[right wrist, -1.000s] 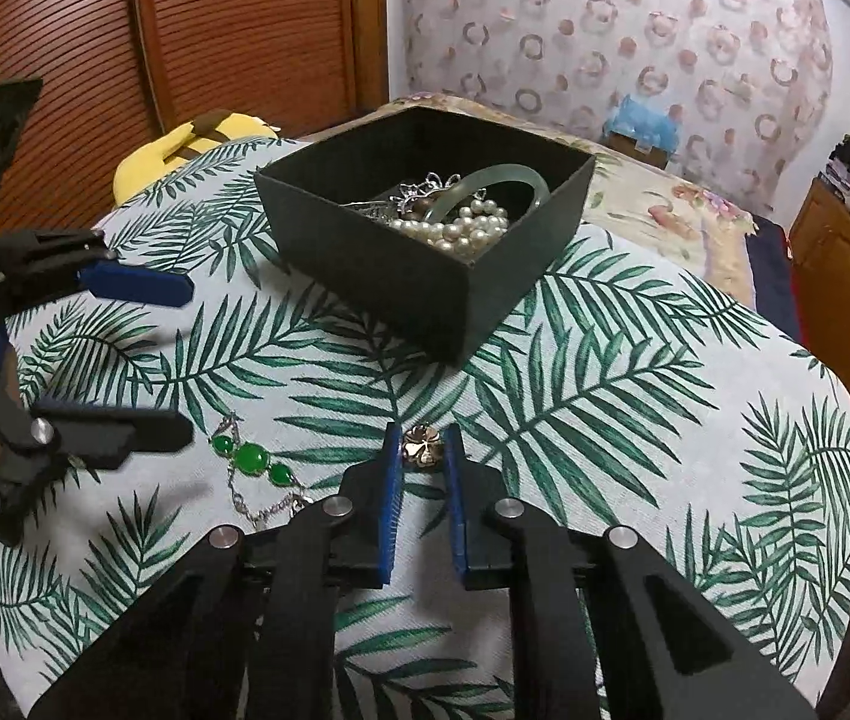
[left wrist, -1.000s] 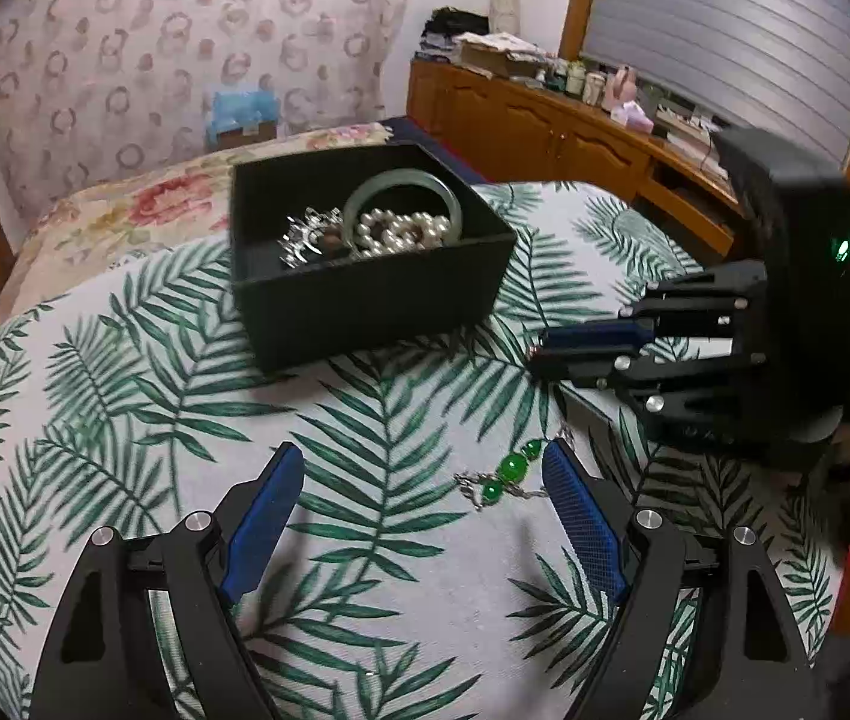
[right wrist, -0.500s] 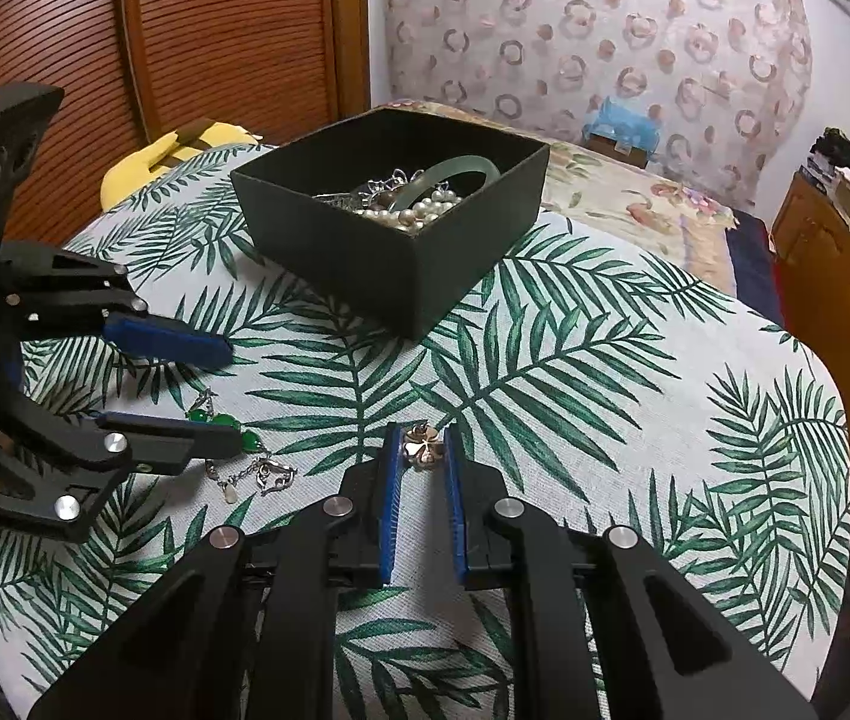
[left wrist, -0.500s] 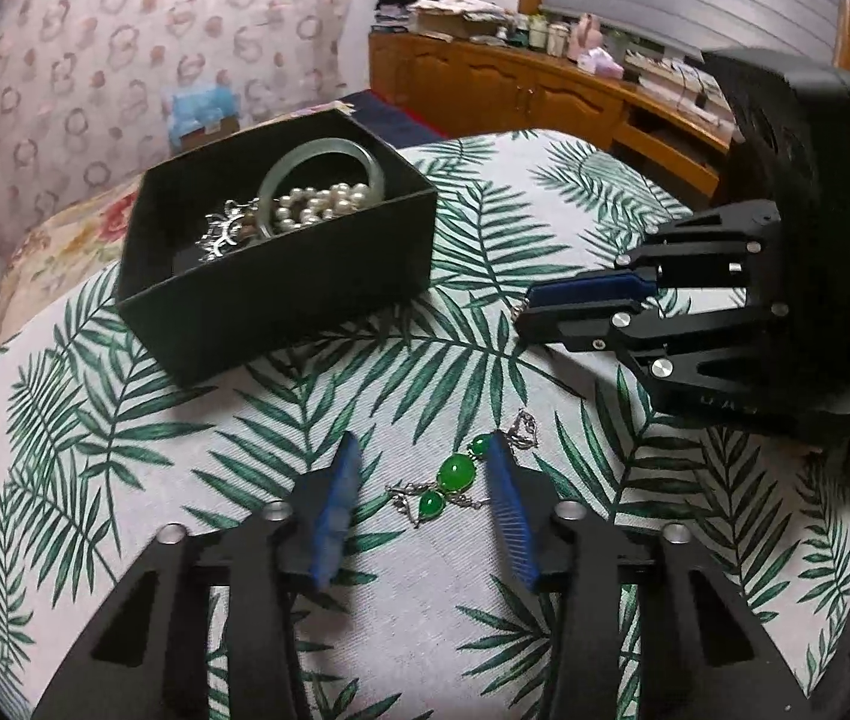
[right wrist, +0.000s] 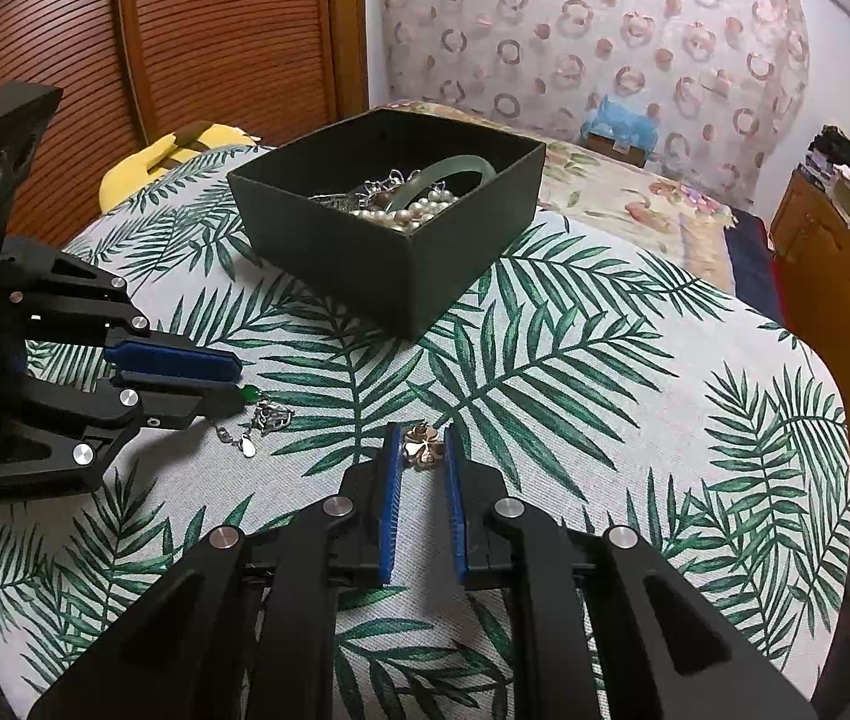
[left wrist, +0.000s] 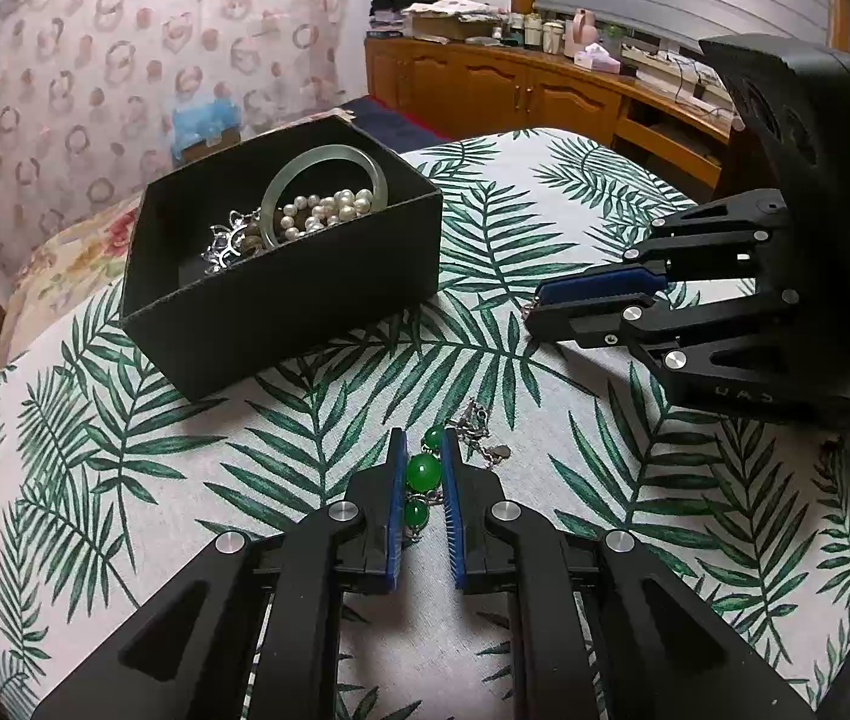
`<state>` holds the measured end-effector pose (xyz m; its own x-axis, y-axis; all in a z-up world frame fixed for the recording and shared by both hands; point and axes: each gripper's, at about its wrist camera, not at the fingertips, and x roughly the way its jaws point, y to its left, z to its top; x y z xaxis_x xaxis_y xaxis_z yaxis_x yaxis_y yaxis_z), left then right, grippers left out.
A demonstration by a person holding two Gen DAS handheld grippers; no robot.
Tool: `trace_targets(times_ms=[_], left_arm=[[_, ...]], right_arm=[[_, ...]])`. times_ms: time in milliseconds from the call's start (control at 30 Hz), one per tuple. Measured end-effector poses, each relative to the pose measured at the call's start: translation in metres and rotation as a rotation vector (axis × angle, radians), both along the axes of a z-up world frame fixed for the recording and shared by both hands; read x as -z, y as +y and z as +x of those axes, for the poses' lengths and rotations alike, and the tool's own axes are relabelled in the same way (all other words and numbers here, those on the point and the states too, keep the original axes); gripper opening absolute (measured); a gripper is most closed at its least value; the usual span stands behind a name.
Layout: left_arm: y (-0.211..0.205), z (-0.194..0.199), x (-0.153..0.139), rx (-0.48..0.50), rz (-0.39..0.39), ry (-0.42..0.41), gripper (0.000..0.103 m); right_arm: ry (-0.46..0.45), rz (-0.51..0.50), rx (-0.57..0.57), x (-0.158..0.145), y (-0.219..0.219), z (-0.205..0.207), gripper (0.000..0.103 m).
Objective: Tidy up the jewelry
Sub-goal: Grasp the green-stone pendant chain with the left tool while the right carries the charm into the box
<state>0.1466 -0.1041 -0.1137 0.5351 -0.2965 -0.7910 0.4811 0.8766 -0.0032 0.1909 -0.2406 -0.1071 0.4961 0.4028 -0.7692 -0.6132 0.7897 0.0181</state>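
On the leaf-print tablecloth (left wrist: 544, 192) lies a bracelet of green stones (left wrist: 423, 471) on a silver chain. My left gripper (left wrist: 423, 438) is closing on it, and its blue pads press the stones from both sides. The chain's clasp end (right wrist: 269, 418) trails loose on the cloth. My right gripper (right wrist: 422, 432) is shut on a small gold clover charm (right wrist: 420, 447), low over the cloth. Behind both stands an open black box (left wrist: 281, 300) holding a pale jade bangle (left wrist: 329, 150), pearls (left wrist: 323, 210) and a silver piece (left wrist: 227, 240).
The round table's edge curves close on every side. A yellow object (right wrist: 143, 165) lies beyond the far left edge. A bed with a floral cover (right wrist: 622, 192) is behind the box, and a wooden cabinet (left wrist: 514, 90) with clutter runs along the wall.
My left gripper came forward and down over the green bracelet and its jaws went from wide open to closed on the stones. The right gripper kept still, holding the clover charm.
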Motion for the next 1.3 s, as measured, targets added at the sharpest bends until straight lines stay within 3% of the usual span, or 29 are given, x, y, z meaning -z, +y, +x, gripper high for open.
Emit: trace_targets(times_ms=[167, 433, 733, 1033, 1300], left_arm=[[0.006, -0.001, -0.009, -0.011, -0.04, -0.015, 0.01], [0.015, 0.003, -0.044, -0.032, -0.118, -0.084, 0.01], [0.032, 0.026, -0.083, -0.08, -0.154, -0.174, 0.01], [0.047, 0.046, -0.107, -0.115, -0.192, -0.228, 0.01], [0.048, 0.063, -0.109, -0.138, -0.197, -0.238, 0.01]], right_arm=[[-0.005, 0.006, 0.003, -0.004, 0.0, 0.0, 0.015], [-0.078, 0.04, -0.011, -0.04, 0.008, 0.001, 0.015], [-0.143, 0.087, -0.022, -0.069, 0.026, 0.022, 0.015], [-0.121, 0.095, -0.036, -0.063, 0.042, 0.045, 0.015], [-0.097, 0.128, -0.032, -0.057, 0.042, 0.054, 0.016]])
